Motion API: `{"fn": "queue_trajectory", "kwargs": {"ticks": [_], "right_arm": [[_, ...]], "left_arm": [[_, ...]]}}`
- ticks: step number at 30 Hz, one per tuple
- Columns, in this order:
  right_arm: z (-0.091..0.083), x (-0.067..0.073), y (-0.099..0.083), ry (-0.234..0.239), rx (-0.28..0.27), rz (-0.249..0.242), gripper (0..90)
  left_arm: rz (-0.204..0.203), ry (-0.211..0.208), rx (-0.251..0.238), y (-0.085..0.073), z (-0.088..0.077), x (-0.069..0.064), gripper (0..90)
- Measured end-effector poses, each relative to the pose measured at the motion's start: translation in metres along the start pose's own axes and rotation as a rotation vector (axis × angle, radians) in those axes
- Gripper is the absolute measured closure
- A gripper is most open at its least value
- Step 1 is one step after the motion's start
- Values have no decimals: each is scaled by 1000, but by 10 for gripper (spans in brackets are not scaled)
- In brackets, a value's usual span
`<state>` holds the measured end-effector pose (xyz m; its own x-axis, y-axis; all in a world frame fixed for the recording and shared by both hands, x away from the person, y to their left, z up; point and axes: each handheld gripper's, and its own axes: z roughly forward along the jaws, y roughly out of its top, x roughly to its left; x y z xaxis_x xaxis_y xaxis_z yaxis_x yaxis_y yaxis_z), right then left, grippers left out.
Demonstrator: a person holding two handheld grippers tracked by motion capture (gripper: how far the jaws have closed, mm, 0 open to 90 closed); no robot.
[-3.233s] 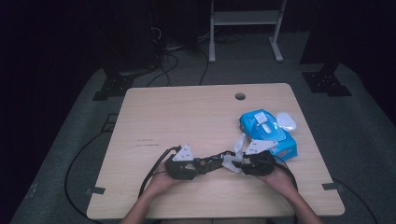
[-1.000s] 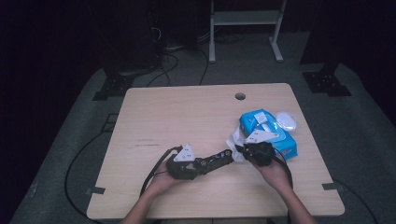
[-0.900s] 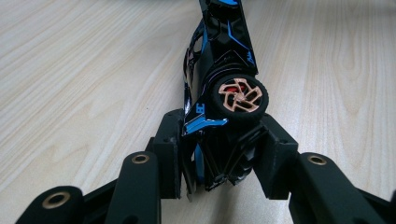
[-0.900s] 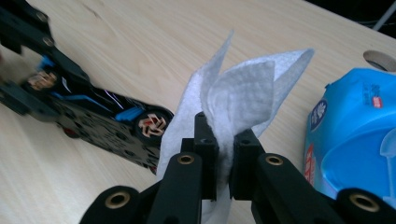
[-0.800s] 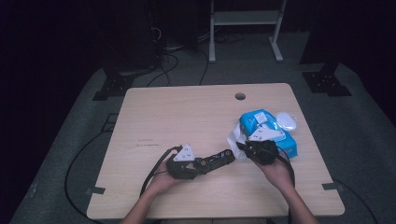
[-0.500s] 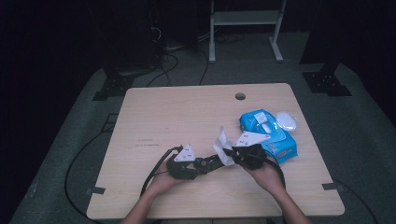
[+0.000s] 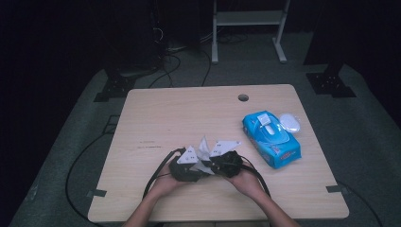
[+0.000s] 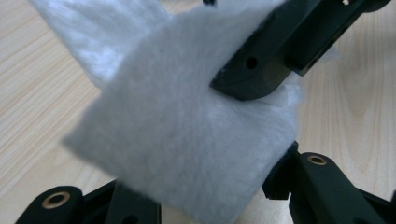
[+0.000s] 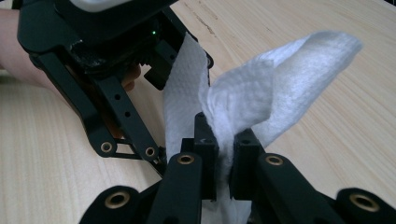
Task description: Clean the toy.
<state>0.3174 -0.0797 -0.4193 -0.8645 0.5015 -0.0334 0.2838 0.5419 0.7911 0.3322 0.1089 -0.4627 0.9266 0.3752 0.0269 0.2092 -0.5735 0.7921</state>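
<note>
The right gripper (image 9: 224, 154) has its fingers (image 9: 205, 140) pressed together on a white wet wipe (image 9: 261, 98), a fold of it pinched between the pads and the loose end rising above them; in the left gripper view the same wipe (image 8: 187, 135) hangs just ahead of the left gripper's own fingers (image 8: 317, 177), which are drawn in close, though whether they clamp the sheet cannot be told; the other gripper's finger bites the wipe from above. From the high view the left gripper (image 7: 201, 168) and right gripper (image 7: 213, 165) meet tip to tip near the table's (image 7: 189, 113) front edge, the wipe (image 7: 204, 151) standing up between them; a hand (image 7: 163, 184) holds each; a blue wipes packet (image 7: 272, 139) lies well apart to the right, a white lid (image 7: 289, 123) just beside it.
</note>
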Motion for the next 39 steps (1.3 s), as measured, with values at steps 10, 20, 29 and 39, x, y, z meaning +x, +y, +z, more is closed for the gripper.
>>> {"fn": "queue_trajectory", "kwargs": {"ticks": [10, 20, 29, 39], "right_arm": [[3, 3, 2, -42, -8, -16, 834], [-18, -23, -15, -138, 7, 22, 835], [-5, 0, -6, -68, -23, -11, 834], [-31, -26, -27, -180, -7, 11, 834]], "left_arm": [[7, 0, 1, 0, 1, 0, 581], [4, 1, -2, 0, 1, -1, 581], [10, -2, 1, 0, 1, -1, 581], [21, 1, 5, 0, 1, -1, 582]]}}
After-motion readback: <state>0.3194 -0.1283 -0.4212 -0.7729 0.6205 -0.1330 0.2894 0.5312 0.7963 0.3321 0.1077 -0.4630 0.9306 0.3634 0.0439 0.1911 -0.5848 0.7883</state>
